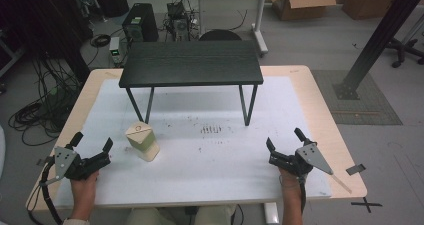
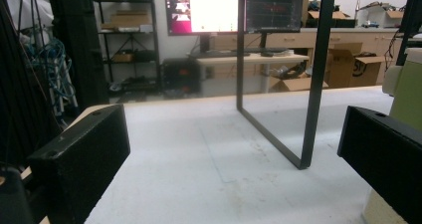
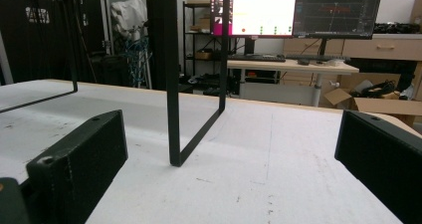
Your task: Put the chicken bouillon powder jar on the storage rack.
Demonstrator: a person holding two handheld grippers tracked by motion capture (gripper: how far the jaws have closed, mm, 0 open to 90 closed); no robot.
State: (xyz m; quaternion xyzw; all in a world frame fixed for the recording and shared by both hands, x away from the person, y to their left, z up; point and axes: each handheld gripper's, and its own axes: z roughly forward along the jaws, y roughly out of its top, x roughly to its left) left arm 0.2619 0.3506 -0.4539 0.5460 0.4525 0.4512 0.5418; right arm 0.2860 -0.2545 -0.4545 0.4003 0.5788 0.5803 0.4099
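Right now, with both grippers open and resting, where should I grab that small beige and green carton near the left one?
Probably across the green band of the carton, coming in from its left with the left gripper, which is nearest and open. The carton stands upright but slightly skewed to the table edge, so turn the jaws to meet two flat opposite faces, below the narrower top.

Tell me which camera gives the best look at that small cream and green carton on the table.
The high view: the carton stands whole on the white table, beside the left claw. The left gripper view catches just a cropped green and cream sliver at its right edge. The right gripper view looks toward the black stand's leg.
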